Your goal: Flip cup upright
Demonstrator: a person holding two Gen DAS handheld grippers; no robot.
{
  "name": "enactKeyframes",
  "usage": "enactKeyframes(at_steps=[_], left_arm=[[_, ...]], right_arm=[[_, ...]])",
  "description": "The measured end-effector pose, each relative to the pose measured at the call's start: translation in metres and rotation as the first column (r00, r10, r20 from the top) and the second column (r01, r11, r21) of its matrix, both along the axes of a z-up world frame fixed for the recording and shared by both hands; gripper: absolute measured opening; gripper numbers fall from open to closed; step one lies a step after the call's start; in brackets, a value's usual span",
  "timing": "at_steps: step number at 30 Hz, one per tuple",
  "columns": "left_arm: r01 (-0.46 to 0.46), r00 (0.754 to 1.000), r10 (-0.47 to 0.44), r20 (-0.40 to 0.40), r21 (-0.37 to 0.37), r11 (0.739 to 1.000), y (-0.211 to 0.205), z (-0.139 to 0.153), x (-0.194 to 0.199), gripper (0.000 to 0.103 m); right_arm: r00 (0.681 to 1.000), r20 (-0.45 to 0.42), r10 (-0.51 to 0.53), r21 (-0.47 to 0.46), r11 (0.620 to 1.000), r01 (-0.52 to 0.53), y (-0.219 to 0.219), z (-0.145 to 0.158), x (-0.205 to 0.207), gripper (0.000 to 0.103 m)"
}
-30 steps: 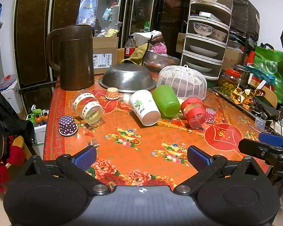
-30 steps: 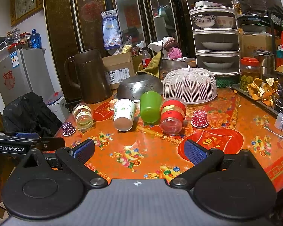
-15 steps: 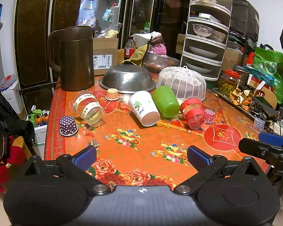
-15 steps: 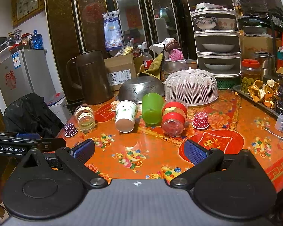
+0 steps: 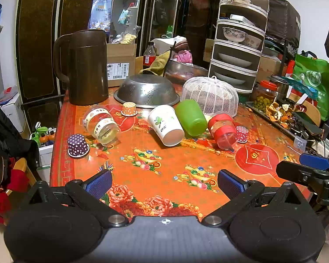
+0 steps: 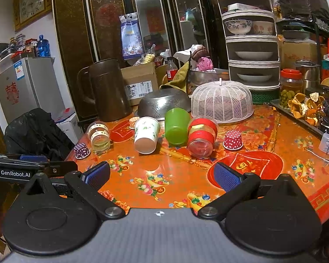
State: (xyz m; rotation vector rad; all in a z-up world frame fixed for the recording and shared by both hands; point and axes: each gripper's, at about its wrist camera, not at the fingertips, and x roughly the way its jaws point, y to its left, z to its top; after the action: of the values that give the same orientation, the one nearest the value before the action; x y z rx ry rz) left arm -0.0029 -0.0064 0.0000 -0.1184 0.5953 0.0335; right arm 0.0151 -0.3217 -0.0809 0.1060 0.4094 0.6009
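Note:
Several cups lie on their sides in a row on the orange table (image 5: 164,175): a clear labelled cup (image 5: 101,126) (image 6: 98,137), a white paper cup (image 5: 165,125) (image 6: 146,134), a green cup (image 5: 190,117) (image 6: 177,126) and a red-banded clear cup (image 5: 222,130) (image 6: 201,137). My left gripper (image 5: 164,180) is open and empty over the near table edge, well short of the cups. My right gripper (image 6: 161,175) is open and empty, also short of them. Each gripper shows at the edge of the other's view.
Small inverted paper cases stand around: purple dotted (image 5: 77,145), orange (image 5: 129,109), red dotted (image 6: 233,139). Behind the cups are a brown jug (image 5: 86,66), an upturned steel colander (image 5: 147,91), a white mesh food cover (image 5: 210,95) and a tiered dish rack (image 5: 238,52). A tray of peels (image 5: 274,114) lies at right.
Both grippers have drawn slightly closer to the row of cups. The cups have not moved and both grippers stay open.

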Motion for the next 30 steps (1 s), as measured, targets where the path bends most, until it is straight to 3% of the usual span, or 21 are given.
enactKeyframes(at_steps=[30], left_arm=[[-0.003, 1.000, 0.003, -0.013, -0.010, 1.000, 0.0010, -0.0041, 0.0019, 0.103]], right_arm=[[1.000, -0.010, 0.003, -0.004, 1.000, -0.003, 0.0005, -0.0046, -0.0010, 0.102]])
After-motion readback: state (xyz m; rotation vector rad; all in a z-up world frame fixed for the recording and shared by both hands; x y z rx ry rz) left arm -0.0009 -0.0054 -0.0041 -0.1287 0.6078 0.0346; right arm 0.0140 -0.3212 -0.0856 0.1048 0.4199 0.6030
